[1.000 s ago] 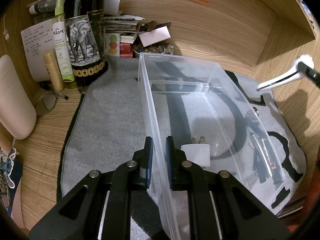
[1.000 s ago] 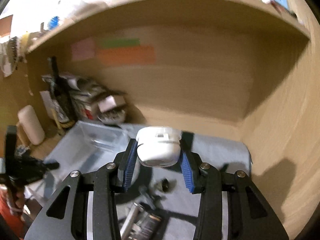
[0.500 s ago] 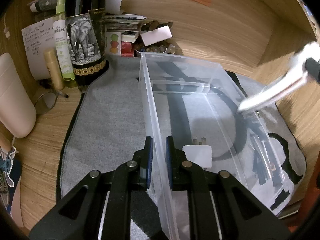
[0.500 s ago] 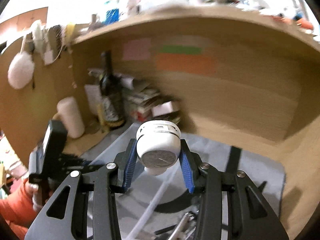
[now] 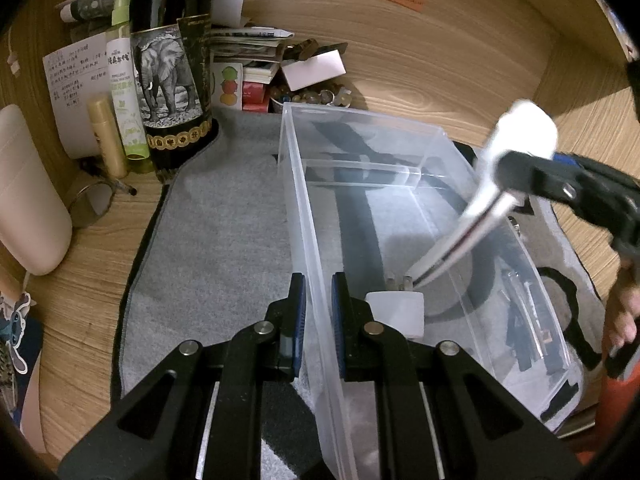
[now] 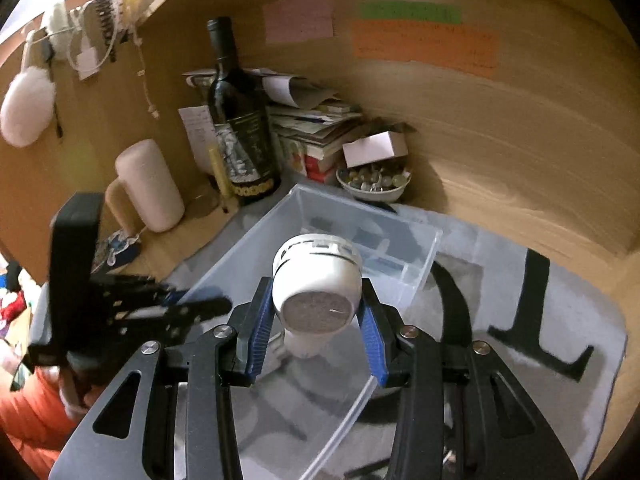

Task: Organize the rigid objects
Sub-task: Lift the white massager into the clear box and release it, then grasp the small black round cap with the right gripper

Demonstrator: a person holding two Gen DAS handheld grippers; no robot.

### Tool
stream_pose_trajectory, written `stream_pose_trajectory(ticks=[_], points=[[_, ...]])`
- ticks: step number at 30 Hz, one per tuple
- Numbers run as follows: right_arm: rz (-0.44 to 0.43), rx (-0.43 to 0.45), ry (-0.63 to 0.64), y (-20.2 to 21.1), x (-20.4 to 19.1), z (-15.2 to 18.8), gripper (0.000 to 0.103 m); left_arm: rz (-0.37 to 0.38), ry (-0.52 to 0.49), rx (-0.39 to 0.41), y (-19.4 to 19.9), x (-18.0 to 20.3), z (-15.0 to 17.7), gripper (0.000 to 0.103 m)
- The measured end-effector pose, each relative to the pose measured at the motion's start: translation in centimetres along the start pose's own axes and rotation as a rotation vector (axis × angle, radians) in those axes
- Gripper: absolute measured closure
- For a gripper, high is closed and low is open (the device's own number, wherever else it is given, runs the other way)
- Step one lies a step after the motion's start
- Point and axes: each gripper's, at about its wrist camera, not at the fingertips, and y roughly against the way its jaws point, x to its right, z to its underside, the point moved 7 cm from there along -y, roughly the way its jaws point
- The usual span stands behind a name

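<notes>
The clear plastic bin [image 5: 400,208] sits on a grey mat [image 5: 224,224] in a wooden desk nook, its near wall pinched by the left gripper [image 5: 318,312]. Above it, the right gripper [image 6: 316,320] clamps a white round-headed gadget [image 6: 316,280] with a silvery handle. A white charger plug [image 5: 398,310] lies inside; a wine bottle [image 5: 172,64] stands behind.

Behind your grey mat [image 5: 224,240] on the desk [image 5: 80,288] stand a dark wine bottle [image 5: 172,64] and stacked papers [image 6: 312,120] — beside them, a bowl of small stones [image 6: 374,180].
</notes>
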Motion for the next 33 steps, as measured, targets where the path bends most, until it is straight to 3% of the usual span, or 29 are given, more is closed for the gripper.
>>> stream_pose_trajectory(ticks=[7,14,24,27,29,33], points=[[0.029,-0.042,0.012,-2.9,0.5,-1.4,0.065,0.000,0.001,0.000,0.0,0.0,0.0,0.091],[0.031,-0.147,0.033,-5.7,0.4,0.5,0.069,0.001,-0.004,-0.002,0.0,0.0,0.0,0.091],[0.046,-0.114,0.021,-3.8,1.0,0.3,0.068,0.004,-0.003,-0.001,0.1,0.0,0.0,0.091],[0.076,-0.075,0.018,-2.6,1.6,-0.1,0.052,-0.002,-0.011,-0.002,0.2,-0.1,-0.1,0.091],[0.103,-0.039,0.009,-1.7,2.2,-0.3,0.036,-0.006,-0.013,-0.002,0.1,0.0,-0.1,0.091],[0.155,0.013,-0.016,0.2,3.9,-0.6,0.022,-0.008,-0.013,-0.003,0.0,0.1,-0.1,0.091]])
